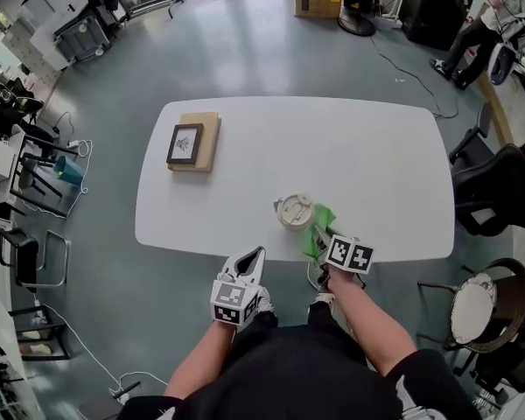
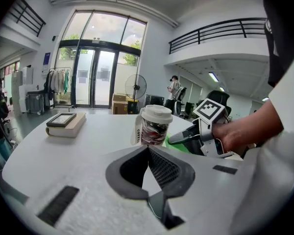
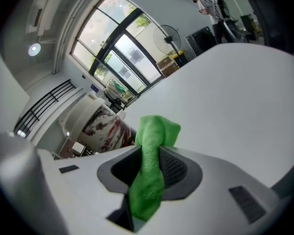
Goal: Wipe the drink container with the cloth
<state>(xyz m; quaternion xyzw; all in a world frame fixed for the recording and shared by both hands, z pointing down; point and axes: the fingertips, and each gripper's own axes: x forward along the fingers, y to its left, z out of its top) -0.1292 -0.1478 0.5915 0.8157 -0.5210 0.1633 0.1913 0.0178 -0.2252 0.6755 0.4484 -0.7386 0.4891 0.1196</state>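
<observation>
**Head view.** The cup [image 1: 294, 211] stands on the table [image 1: 376, 156], close to the near edge. The green cloth [image 1: 323, 218] is bunched just right of the cup. The right gripper [image 1: 318, 234] points at the cloth. The left gripper [image 1: 257, 254] hangs off the near edge, apart from the cup. A book [image 1: 206, 151] with a frame [image 1: 185, 143] on it sits far left.

**Left gripper view.** The jaws are closed together with nothing between them. The cup [image 2: 154, 126] stands upright ahead, lid on.

**Right gripper view.** The jaws are clenched on the cloth [image 3: 156, 131], which sticks out past the tips. The cup [image 3: 95, 124] is just left of it. Whether they touch cannot be told.
</observation>
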